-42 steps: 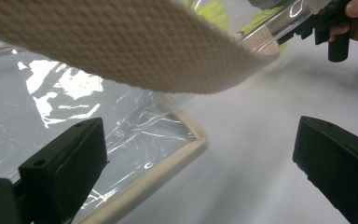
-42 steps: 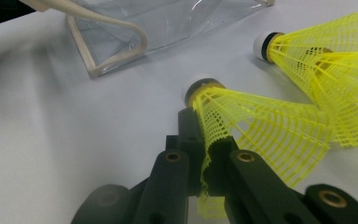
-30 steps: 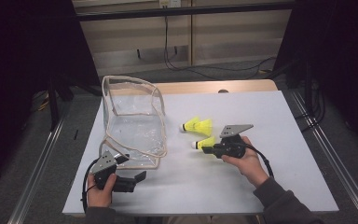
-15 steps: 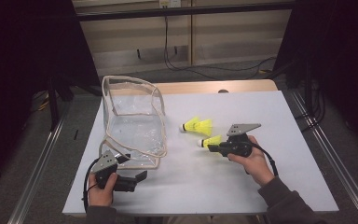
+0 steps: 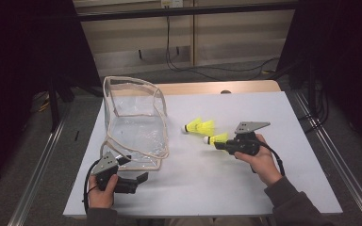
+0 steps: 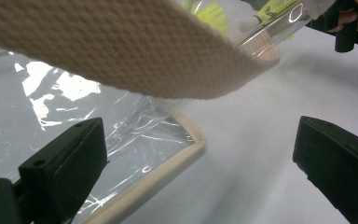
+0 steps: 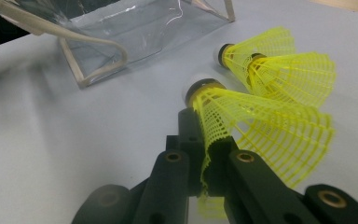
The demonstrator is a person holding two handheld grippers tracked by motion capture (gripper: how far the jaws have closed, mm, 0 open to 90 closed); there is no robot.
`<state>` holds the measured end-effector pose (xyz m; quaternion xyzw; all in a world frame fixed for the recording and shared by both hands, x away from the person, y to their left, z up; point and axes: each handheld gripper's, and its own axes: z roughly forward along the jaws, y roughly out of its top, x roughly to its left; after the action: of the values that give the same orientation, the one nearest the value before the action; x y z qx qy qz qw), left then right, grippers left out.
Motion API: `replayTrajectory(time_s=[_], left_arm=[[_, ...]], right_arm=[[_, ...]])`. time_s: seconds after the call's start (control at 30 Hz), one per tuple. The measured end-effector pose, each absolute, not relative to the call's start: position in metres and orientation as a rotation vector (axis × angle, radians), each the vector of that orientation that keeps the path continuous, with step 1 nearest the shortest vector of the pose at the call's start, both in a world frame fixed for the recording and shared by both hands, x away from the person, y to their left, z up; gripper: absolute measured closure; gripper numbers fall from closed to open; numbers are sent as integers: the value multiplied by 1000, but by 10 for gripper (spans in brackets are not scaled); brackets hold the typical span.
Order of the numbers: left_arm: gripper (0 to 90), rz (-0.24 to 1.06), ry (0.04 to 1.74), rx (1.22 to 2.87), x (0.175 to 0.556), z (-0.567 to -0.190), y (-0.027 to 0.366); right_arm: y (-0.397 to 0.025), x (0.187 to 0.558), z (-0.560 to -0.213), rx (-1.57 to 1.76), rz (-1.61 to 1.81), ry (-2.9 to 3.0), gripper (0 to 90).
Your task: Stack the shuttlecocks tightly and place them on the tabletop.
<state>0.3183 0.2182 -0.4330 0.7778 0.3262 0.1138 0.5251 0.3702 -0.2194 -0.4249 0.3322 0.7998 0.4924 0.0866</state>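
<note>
A clear plastic bag (image 5: 134, 125) with beige trim stands open on the left of the white table (image 5: 226, 188). Two yellow shuttlecocks are to its right. One shuttlecock (image 5: 200, 126) lies free on the table. My right gripper (image 5: 222, 144) is shut on the mesh skirt of the other shuttlecock (image 5: 217, 138), cork end pointing left toward the bag. In the right gripper view the held shuttlecock (image 7: 261, 126) sits between the closed jaws, the free one (image 7: 279, 60) just beyond. My left gripper (image 5: 141, 179) stands open at the bag's near corner, whose trim (image 6: 168, 172) lies between its jaws.
A beige bag strap (image 6: 144, 51) arches across the left gripper view above the jaws. The table's wooden far edge (image 5: 207, 87) borders a floor with cables. Metal rails (image 5: 37, 174) run along both sides of the table.
My right gripper has shifted a little to the right, carrying the shuttlecock with it. The left gripper and the bag have stayed still.
</note>
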Motion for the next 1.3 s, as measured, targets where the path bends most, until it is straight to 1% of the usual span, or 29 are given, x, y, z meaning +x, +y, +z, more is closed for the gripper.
replayTrajectory(time_s=[1.3], left_arm=[[27, 277, 778, 1865, 319, -432, 217]], right_arm=[[-257, 376, -418, 1077, 1415, 2245, 886]])
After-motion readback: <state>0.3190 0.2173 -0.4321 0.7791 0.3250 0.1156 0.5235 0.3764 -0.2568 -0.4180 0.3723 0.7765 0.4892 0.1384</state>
